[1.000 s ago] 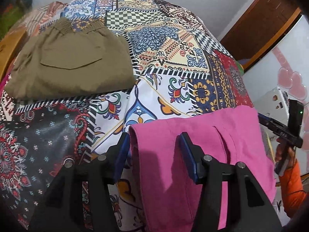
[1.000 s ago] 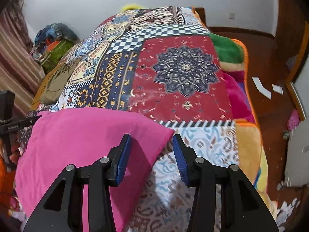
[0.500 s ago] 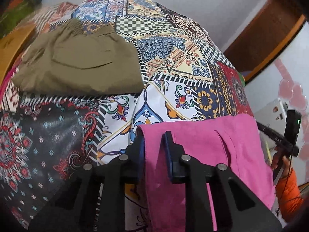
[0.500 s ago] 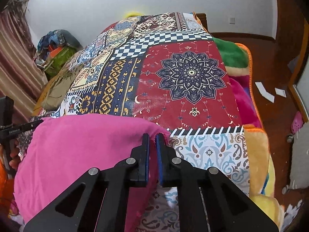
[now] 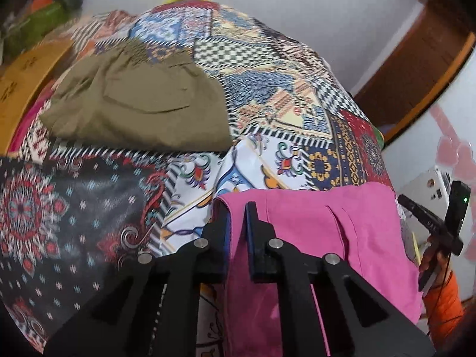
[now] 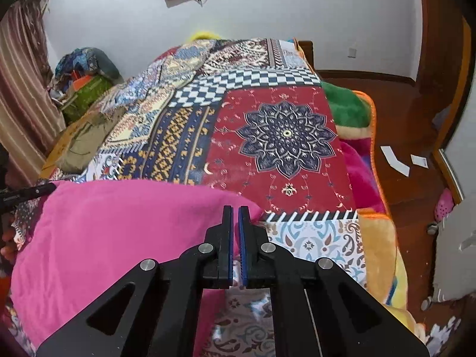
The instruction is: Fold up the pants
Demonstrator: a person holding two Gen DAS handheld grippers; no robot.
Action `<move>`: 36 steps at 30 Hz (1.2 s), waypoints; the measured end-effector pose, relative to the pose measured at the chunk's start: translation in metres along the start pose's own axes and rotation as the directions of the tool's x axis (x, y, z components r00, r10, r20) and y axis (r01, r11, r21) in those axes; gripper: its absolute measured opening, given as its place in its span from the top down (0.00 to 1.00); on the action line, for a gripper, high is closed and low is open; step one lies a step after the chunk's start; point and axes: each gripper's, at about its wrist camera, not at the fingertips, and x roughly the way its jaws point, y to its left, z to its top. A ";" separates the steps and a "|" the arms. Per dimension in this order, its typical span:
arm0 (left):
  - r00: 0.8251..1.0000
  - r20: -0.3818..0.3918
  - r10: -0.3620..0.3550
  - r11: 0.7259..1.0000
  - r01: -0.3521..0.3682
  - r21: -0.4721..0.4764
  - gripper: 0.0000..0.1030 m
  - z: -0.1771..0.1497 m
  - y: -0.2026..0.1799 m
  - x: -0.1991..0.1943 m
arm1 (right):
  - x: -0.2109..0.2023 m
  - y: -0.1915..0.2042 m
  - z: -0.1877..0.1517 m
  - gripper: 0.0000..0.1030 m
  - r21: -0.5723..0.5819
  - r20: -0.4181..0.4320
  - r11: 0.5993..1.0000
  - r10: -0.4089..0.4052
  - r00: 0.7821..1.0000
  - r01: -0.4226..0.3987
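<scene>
The pink pants (image 5: 312,238) lie at the near edge of a bed, on a patchwork bedspread (image 5: 297,113), with the far edge of the cloth running straight across both views. In the left wrist view the left tongs (image 5: 236,217) are clenched on the pants' left corner: a fold of pink cloth stands between the two blue-lined fingers, and the rest of the garment spreads off to the right of them. In the right wrist view the right tongs (image 6: 235,217) are clamped on the opposite corner of the pants (image 6: 119,232), fingers almost touching with only a thin edge of cloth pinched between them; the garment spreads to the left of them. Each pair of tongs thus grips one end of the same far edge.

Farther up the bed, well apart from the pink pants, a folded olive garment (image 5: 142,107) lies flat on the bedspread. At the right edge of the left view an orange sleeve (image 5: 443,300) shows.
</scene>
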 end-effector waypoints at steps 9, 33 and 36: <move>0.994 -0.038 0.100 0.992 -0.096 0.086 0.89 0.001 -0.009 -0.005 | -0.018 0.033 0.019 0.95 -0.113 0.009 0.994 0.005 1.000 -0.004; 0.987 -0.147 0.064 0.952 -0.015 0.307 0.70 -0.018 -0.070 0.023 | 0.052 0.082 0.004 0.81 -0.249 -0.284 0.954 0.090 0.955 -0.164; 0.987 -0.142 0.074 0.945 -0.024 0.325 0.69 -0.024 -0.071 0.023 | 0.050 0.069 0.005 0.81 -0.196 -0.315 0.962 0.120 0.941 -0.188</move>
